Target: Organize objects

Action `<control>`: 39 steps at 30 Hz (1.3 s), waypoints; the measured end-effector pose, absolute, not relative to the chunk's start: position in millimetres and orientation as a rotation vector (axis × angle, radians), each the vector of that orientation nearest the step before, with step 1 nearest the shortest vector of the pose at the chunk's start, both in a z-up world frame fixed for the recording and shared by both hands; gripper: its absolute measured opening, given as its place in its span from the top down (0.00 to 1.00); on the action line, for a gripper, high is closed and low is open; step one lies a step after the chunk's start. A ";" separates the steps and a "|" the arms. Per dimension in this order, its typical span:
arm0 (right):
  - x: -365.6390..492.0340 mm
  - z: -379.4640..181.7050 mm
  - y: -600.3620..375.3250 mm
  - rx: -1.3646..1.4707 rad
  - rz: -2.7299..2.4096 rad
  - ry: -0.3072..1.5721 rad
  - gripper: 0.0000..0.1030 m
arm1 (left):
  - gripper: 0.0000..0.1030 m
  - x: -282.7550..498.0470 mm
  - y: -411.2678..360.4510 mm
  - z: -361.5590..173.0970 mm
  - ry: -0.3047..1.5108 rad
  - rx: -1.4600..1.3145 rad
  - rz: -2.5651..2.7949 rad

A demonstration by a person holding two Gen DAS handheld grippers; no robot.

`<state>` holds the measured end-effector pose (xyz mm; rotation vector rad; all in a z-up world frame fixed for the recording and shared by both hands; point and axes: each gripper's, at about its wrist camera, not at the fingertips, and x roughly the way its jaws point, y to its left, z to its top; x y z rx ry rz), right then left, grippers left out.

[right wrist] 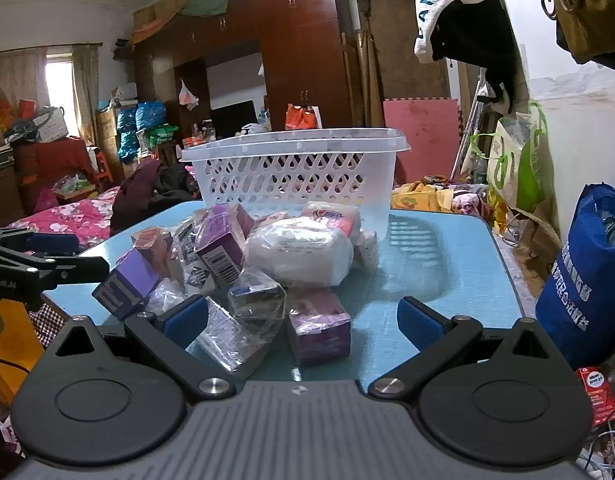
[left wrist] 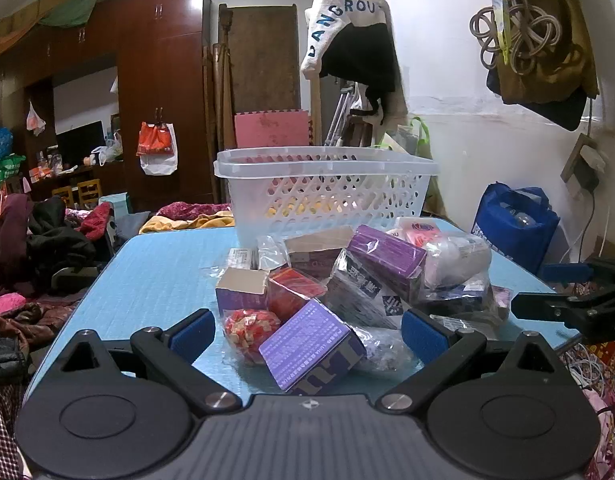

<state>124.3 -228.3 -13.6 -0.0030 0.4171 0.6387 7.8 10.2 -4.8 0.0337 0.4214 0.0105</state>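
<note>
Boxes and wrapped packets lie heaped on the blue counter [left wrist: 155, 272], in front of a white perforated basket [left wrist: 327, 192].

From the left wrist view, the left tool [left wrist: 307, 332] hangs at the near edge of the heap with its blue pads spread wide and nothing held. Between them sits a tilted purple box [left wrist: 311, 344], its lower end hidden behind the tool's body. Just beside it lies a red-and-white packet [left wrist: 247, 330], and behind that a red box [left wrist: 293, 292] and an open-topped purple carton [left wrist: 241, 290]. Farther back, a larger purple box in clear film [left wrist: 387, 258] leans on a dark printed packet [left wrist: 363, 288]; the print is too small to read. The right tool [left wrist: 567, 304] shows at the right edge, cut off by the frame.

From the right wrist view, the right tool [right wrist: 303, 320] also stands open and empty. A film-wrapped purple box [right wrist: 319, 328] rests between its pads, touching neither. A crumpled clear packet [right wrist: 255, 300] is just to its left, its contents hard to make out through glare. A bulky white bundle in plastic [right wrist: 303, 256] tops the pile. The basket's [right wrist: 291, 176] interior is mostly hidden behind its wall. A blue bag [right wrist: 587, 280] stands beside the counter [right wrist: 447, 272], partly cut off.
</note>
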 end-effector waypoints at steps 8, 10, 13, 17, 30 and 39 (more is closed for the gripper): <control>124.3 -13.7 -227.3 -0.005 0.652 0.417 0.00 | 0.02 8.2 9.9 -5.0 0.425 0.035 0.008; 124.0 -14.1 -227.2 -0.005 0.653 0.416 0.00 | 0.02 8.2 9.7 -5.0 0.425 0.035 0.008; 124.0 -14.2 -227.1 -0.005 0.654 0.416 0.00 | 0.02 8.2 9.8 -5.1 0.426 0.035 0.008; 123.0 -14.6 -226.7 -0.007 0.653 0.416 0.00 | 0.02 8.1 9.7 -5.5 0.427 0.035 0.008; 123.1 -15.4 -226.1 -0.010 0.655 0.417 0.00 | 0.02 8.8 11.3 -7.7 0.433 0.033 0.005; 122.1 -17.3 -225.1 -0.026 0.661 0.417 0.00 | 0.02 7.9 11.0 -6.7 0.431 0.037 0.004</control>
